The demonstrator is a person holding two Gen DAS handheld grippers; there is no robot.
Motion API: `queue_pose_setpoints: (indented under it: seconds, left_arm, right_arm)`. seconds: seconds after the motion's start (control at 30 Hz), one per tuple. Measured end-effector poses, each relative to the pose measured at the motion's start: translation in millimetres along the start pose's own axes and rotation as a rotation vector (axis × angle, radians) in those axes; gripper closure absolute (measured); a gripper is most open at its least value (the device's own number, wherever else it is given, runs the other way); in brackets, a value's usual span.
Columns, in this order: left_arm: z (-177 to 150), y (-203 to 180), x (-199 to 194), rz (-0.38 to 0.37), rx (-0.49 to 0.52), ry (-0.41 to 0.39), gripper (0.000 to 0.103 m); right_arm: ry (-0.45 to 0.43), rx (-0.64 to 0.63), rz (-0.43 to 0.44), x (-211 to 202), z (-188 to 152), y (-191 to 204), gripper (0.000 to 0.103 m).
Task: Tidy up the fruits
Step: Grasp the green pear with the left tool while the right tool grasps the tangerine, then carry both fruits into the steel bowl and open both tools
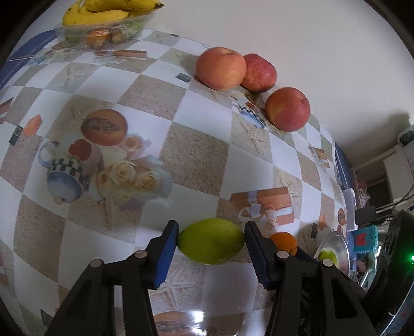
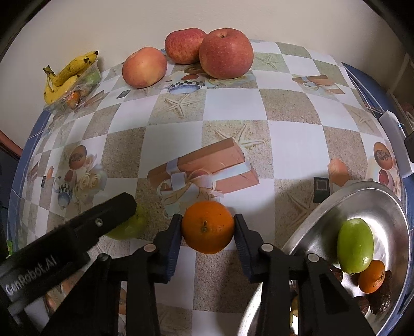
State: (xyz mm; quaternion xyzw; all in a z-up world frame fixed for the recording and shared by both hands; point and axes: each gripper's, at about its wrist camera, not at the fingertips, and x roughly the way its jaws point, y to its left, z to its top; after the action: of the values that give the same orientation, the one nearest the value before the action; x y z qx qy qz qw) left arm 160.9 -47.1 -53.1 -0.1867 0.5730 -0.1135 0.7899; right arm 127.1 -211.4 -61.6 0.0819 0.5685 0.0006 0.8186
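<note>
where "genrobot.ai" marks left tool [image 2: 121, 219]

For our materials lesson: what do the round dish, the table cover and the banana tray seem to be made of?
Round dish: probably polished metal, silvery with blurred reflections.
Table cover: likely glossy vinyl or oilcloth, printed checks, a light glare in the left wrist view.
Banana tray: apparently thin clear plastic, fruit visible through its wall.

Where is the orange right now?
The round orange fruit sits between the right gripper's fingers, low in the right wrist view, beside the silver metal bowl.
</note>
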Motion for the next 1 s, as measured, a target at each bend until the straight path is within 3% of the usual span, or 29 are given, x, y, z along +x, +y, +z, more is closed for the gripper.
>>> queue_pose_setpoints:
  seconds: [0.3,0.6,0.8,1.0]
  left_arm:
    - [7,8,-41,-0.072,-0.056,-0.077,0.047]
    - [-12,3,-73,-0.128,-0.052,-0.109,0.047]
    - [-26,-10,-81,-0.148,-0.016,-0.109,0.047]
    - [-39,-34,-80,-0.162,0.053,-0.09,0.047]
  right_arm:
    - [-0.079,0.035,0.037,-40,-1,-6,0.063]
    - [-0.099,0.061,0.037,-65,-20,-10,0.063]
    - [-0.107,0.084,0.037,-78,-38,-18,0.063]
    - [-0.1,0.159,0.008,-86,-52,-51,0.063]
